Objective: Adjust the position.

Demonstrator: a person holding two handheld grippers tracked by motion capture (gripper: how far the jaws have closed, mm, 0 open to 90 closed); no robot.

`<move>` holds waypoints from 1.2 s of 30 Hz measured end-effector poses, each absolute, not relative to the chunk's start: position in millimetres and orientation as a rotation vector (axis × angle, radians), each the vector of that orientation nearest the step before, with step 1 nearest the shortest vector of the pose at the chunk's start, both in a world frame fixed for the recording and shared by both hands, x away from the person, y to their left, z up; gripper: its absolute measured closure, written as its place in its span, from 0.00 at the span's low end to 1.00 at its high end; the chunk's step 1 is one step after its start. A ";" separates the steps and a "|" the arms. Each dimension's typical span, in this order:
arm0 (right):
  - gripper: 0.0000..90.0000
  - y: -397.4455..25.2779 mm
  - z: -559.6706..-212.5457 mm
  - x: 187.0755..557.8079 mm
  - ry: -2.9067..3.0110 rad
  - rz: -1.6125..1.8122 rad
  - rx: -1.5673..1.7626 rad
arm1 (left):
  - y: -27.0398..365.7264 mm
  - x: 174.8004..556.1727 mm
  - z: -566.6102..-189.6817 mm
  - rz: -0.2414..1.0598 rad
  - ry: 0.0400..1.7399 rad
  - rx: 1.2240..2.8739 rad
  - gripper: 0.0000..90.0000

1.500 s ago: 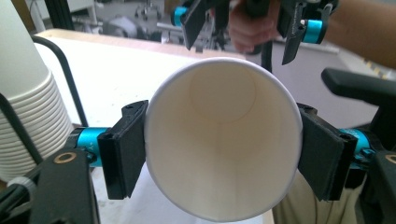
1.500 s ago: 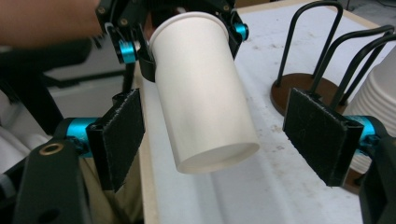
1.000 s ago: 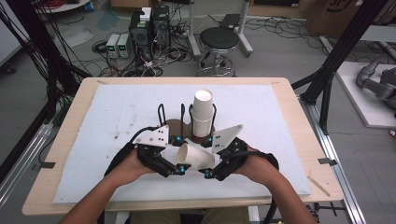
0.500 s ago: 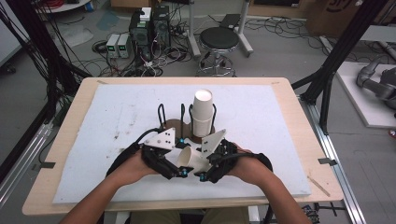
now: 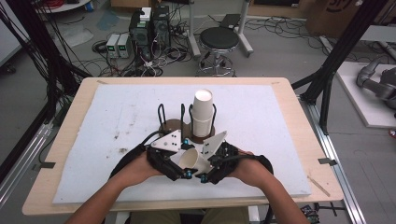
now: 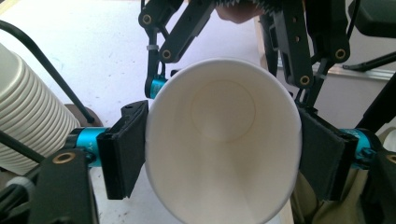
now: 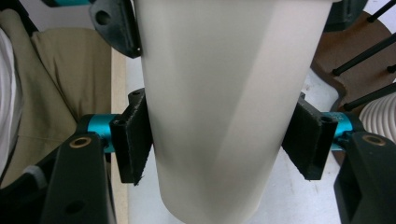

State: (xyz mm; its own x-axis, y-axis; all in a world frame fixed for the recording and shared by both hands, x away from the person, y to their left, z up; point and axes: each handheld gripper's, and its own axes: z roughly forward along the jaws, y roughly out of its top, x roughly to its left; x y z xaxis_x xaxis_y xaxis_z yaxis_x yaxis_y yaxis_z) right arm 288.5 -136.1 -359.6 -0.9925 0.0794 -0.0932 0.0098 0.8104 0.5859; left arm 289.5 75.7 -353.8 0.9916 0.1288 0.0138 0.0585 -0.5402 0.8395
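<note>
Wooden bench (image 5: 299,116) covered by a white mat (image 5: 116,121), marked with dark specks left of centre. Round brown cup holder (image 5: 173,126) with black wire uprights standing mid-mat. Stack of white paper cups (image 5: 202,113) upright in the holder's right section. Single paper cup (image 5: 192,160) held on its side just above the near part of the mat, between both hands, in front of the holder. Left tongs (image 6: 219,154) pinching that cup at its rim, open mouth facing the left gripper camera. Right tongs (image 7: 219,140) pinching the same cup across its wall. 2 grey three-cornered plates visible on top of the tongs.
</note>
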 end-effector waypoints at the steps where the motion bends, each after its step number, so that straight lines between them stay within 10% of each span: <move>1: 0.36 -136.6 -359.6 288.5 2.883 0.933 0.077 | 75.1 288.9 -354.3 0.091 0.140 2.127 0.27; 36: 0.35 -239.5 -391.4 277.5 2.447 1.456 0.494 | 155.6 288.4 -399.5 0.194 0.503 1.584 0.19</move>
State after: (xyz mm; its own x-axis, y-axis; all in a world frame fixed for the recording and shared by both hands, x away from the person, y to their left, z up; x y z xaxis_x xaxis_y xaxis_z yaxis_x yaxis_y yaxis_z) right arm 277.5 -239.5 -391.4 -0.9110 0.4104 -0.0412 0.1597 0.4431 0.8822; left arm 288.4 155.6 -399.5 0.8855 0.4292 -0.1780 0.1983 -0.0026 0.9801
